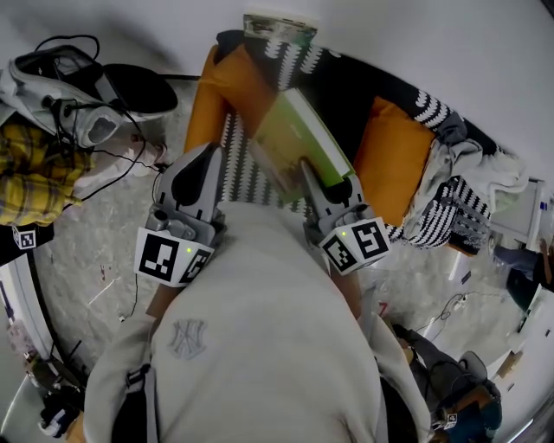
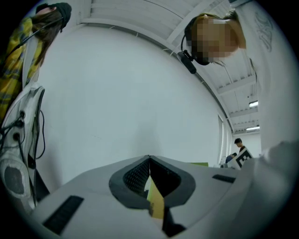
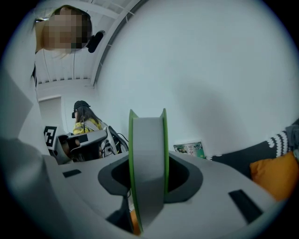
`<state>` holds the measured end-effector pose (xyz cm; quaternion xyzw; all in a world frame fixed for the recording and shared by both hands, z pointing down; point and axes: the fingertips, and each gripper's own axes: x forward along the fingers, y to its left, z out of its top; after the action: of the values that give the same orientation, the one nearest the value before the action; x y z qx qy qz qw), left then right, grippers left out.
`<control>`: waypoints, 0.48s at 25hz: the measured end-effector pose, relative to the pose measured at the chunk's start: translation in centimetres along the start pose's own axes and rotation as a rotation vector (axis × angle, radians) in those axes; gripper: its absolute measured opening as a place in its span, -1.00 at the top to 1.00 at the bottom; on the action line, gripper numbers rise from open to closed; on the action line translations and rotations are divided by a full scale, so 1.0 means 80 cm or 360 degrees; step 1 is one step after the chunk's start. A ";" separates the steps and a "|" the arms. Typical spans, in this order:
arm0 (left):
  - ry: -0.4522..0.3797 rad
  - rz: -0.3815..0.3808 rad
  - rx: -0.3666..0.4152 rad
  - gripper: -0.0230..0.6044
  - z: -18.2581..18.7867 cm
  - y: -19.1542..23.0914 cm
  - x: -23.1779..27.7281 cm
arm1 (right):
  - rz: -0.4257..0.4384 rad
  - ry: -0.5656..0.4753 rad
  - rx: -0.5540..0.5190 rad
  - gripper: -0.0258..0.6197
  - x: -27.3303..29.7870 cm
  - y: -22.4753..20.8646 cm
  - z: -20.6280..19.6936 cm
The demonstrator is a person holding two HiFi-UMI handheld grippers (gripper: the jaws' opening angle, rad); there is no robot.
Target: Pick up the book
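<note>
A book (image 1: 303, 143) with green covers and white page edges is held up above an orange-and-striped seat. My right gripper (image 1: 327, 186) is shut on its lower end. In the right gripper view the book (image 3: 148, 154) stands on edge between the jaws of the right gripper (image 3: 149, 169), pressed from both sides. My left gripper (image 1: 197, 169) hangs to the left of the book, apart from it, pointing the same way. In the left gripper view the jaws of the left gripper (image 2: 149, 161) meet at their tips against a white wall, gripping nothing.
Orange cushions (image 1: 394, 151) and a black-and-white striped blanket (image 1: 242, 169) lie below the grippers. A second book (image 1: 279, 26) leans on the white wall behind. Yellow plaid cloth (image 1: 30, 173), bags and cables clutter the floor on the left. Another person (image 3: 84, 119) stands further off.
</note>
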<state>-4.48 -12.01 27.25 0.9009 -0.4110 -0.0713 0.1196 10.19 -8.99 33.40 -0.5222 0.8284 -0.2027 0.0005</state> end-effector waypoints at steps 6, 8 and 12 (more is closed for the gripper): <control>-0.0032 0.0099 0.0159 0.89 0.029 0.041 -0.006 | 0.0000 0.0042 -0.0131 0.46 0.003 0.003 0.008; -0.0010 0.0145 0.0160 0.89 0.027 0.053 -0.015 | 0.0000 0.0052 -0.0154 0.46 0.003 0.004 0.010; 0.0015 0.0219 0.0146 0.89 0.022 0.072 -0.027 | -0.0007 0.0057 -0.0157 0.46 0.003 0.003 0.011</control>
<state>-10.50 -14.29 27.19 0.8754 -0.4742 -0.0398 0.0849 10.08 -9.44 32.55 -0.5196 0.8361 -0.1709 -0.0405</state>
